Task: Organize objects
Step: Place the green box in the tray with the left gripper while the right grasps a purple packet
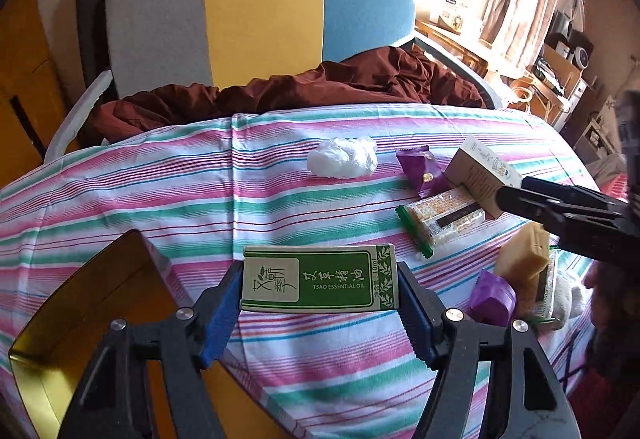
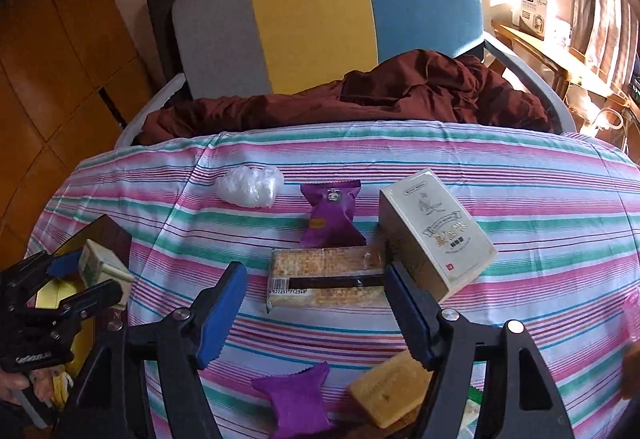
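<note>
— Between our left gripper's [image 1: 320, 309] blue ribbed pads, low in the left wrist view, we have the green-and-cream essential oil box [image 1: 319, 278] clamped end to end, its long axis running left to right across the frame, printed face up, lifted just over the striped cloth [image 1: 168, 175].

— And the gold tin [image 1: 80, 315]?

— Lower left of that frame, shiny and open, beside the jaws and not touching the box.

— What about our right gripper [image 2: 316, 303]?

— Its jaws stand about half apart in the lower middle of the right wrist view. The right pad touches the near corner of the cream carton [image 2: 436, 235], which sits tilted, its long axis running from upper left to lower right. The left pad is clear of everything, so nothing is pinched there.

— Between them?

— A clear-wrapped grain bar [image 2: 324, 275] lies flat on the cloth, long axis left to right — barcode at its left end. Above it sits a glossy purple sachet [image 2: 332, 219], and farther up and left a crumpled white plastic wad [image 2: 250, 187]. At the bottom edge are a second purple wrapper [image 2: 294, 399] and a yellow block [image 2: 390, 391].
</note>
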